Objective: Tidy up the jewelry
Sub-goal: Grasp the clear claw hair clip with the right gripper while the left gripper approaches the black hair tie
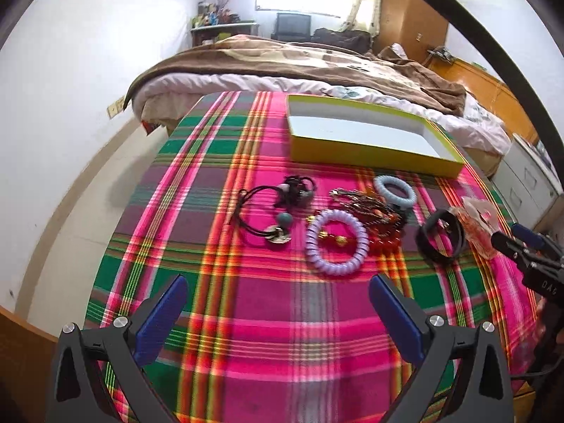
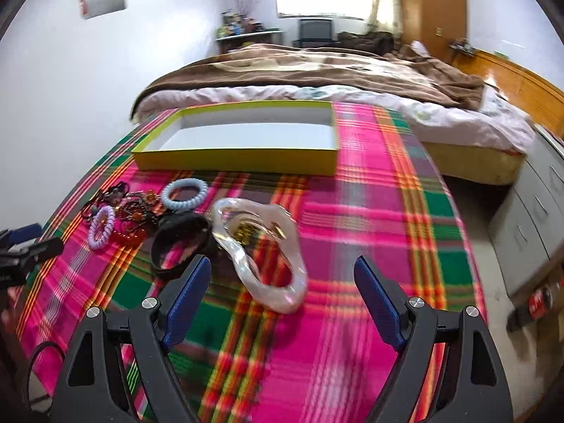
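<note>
Jewelry lies in a cluster on the plaid cloth: black cords with a round pendant [image 1: 278, 238], a lilac coil bracelet [image 1: 336, 243], a pale blue coil bracelet [image 1: 394, 190], red and amber beads [image 1: 382, 227] and a black band [image 1: 440, 241]. A clear bag with gold pieces [image 2: 259, 243] lies at the right of them. An empty yellow box [image 1: 366, 132] stands behind. My left gripper [image 1: 278, 294] hovers open, short of the lilac bracelet. My right gripper [image 2: 282, 282] is open, with the clear bag's near end between its fingers, not touching.
A bed with a brown blanket [image 1: 299, 60] runs just behind the table. Grey drawers [image 2: 528, 225] stand at the right, beyond the table edge [image 2: 454, 211]. The cloth in front of the cluster is bare. The other gripper shows at each view's side.
</note>
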Motion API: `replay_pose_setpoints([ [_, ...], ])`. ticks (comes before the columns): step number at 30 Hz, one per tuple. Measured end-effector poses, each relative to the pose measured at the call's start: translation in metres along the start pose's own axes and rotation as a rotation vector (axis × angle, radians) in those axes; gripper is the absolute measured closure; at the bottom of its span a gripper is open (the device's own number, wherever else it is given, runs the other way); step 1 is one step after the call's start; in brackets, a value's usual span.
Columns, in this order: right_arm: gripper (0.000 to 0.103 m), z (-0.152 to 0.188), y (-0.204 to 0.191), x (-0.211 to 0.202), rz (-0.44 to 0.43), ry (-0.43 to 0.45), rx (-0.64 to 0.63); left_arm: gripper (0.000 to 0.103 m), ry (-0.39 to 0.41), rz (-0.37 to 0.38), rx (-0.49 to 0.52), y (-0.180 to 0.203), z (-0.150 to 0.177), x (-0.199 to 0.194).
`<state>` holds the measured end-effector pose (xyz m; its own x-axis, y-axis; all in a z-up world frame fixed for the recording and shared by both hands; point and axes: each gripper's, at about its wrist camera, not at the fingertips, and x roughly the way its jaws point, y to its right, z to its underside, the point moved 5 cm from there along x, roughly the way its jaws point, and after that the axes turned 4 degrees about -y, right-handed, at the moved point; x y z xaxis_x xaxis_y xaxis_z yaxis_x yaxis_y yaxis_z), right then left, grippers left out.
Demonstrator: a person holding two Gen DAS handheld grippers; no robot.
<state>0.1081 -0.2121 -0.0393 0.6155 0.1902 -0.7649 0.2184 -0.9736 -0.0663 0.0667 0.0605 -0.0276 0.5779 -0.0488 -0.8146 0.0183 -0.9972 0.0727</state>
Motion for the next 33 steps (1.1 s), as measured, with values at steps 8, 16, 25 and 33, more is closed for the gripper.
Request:
replay_pose_setpoints([
  [8,0.019,-0.004,0.001,0.024,-0.01,-0.064,-0.02,0.0,-0.025,0.017,-0.029,-0.012,-0.006,0.01],
  [16,0.046,-0.002,0.002,0.026,-0.051,-0.084,-0.004,0.0,-0.058,0.051,-0.047,-0.015,-0.006,0.022],
  [25,0.049,-0.001,0.013,0.019,-0.035,-0.059,0.062,0.0,-0.074,0.055,-0.075,-0.027,-0.014,0.027],
  [33,0.049,-0.005,0.032,0.001,0.0,-0.011,0.136,0.006,-0.081,0.044,-0.123,-0.049,-0.037,0.04],
])
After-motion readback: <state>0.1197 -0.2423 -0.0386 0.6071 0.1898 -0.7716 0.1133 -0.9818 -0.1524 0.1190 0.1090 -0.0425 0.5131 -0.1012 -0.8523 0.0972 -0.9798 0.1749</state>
